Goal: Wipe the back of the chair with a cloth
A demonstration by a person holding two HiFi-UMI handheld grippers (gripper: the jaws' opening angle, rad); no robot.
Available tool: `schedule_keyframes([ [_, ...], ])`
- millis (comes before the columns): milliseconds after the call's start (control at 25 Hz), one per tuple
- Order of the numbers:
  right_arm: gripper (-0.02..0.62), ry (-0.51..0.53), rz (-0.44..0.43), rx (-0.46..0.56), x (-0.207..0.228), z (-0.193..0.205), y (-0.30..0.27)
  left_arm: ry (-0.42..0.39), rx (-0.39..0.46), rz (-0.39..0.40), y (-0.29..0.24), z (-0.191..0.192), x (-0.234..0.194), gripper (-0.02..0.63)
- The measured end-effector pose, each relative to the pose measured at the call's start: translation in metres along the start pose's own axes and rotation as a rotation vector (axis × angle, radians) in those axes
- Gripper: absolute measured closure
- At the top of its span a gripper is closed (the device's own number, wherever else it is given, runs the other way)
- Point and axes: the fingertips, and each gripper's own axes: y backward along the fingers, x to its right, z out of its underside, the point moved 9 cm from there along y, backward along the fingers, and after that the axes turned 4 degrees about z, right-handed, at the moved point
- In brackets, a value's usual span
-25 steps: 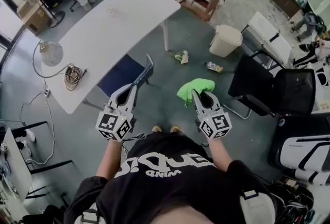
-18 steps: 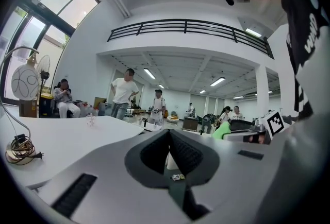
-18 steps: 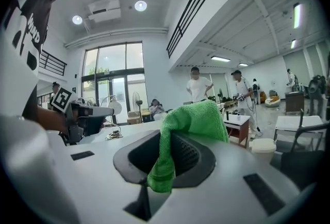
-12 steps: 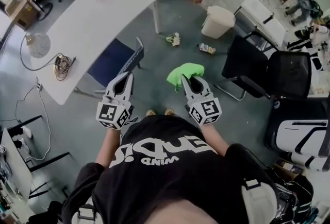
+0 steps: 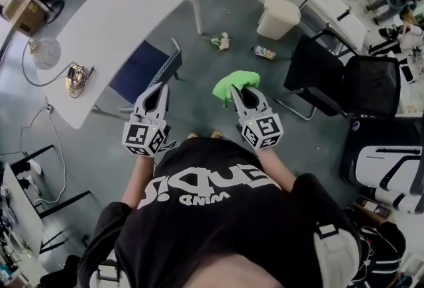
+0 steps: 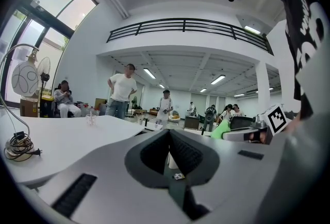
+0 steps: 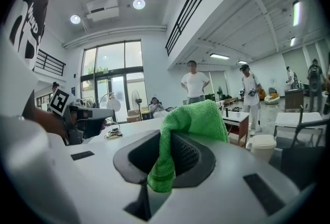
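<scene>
Green microfibre cloth (image 5: 232, 83) showed brightest in the head view, bunched at the tip of the right gripper (image 5: 239, 91), which the person held out in front of the body over the grey floor. The left gripper (image 5: 158, 87) was level with it and well apart from it. Ahead of the left gripper stood the chair (image 5: 142, 70) with a blue seat, partly pushed under the white table (image 5: 126, 15), its grey back (image 5: 175, 65) turned toward the person. The cloth was clear of that back, to its right. A black chair (image 5: 358, 91) stood farther right, and a pale bin (image 5: 279, 17) beyond the cloth.

The left gripper view showed the left gripper (image 6: 169, 133) with its jaws pressed together and nothing between them. The white table (image 6: 72, 135) spread to the left with a coiled cable (image 6: 17, 146) on it. The right gripper (image 6: 246, 135) and its cloth (image 6: 223, 128) were visible at the right.

The right gripper view showed the right gripper (image 7: 169, 139) clamped on the cloth (image 7: 192, 122); one fold hung down between the jaws, and the rest was heaped over the tips. The left gripper (image 7: 85, 115) lay to the left, and the bin (image 7: 263, 145) to the right.
</scene>
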Motion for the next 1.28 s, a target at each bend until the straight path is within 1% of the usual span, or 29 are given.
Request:
schedule_keyframes([
  [240, 0.548, -0.001, 0.001, 0.002, -0.001, 0.0, 0.002, 0.012, 0.003, -0.016, 0.004, -0.001, -0.001, 0.606],
  [480, 0.548, -0.025, 0.001, 0.008, 0.003, 0.0, 0.006, 0.028, -0.006, -0.026, 0.004, 0.002, 0.005, 0.606],
  [640, 0.549, -0.032, -0.001, 0.018, 0.001, -0.001, 0.008, 0.012, -0.026, -0.026, 0.006, 0.006, 0.009, 0.606],
  [920, 0.549, -0.034, 0.004, 0.026, 0.006, -0.001, 0.015, 0.055, -0.013, -0.025, 0.003, 0.008, 0.018, 0.607],
  [1280, 0.548, -0.028, -0.003, 0.031, 0.006, 0.001, 0.013, 0.07, -0.017, -0.027, 0.005, 0.008, 0.017, 0.606],
])
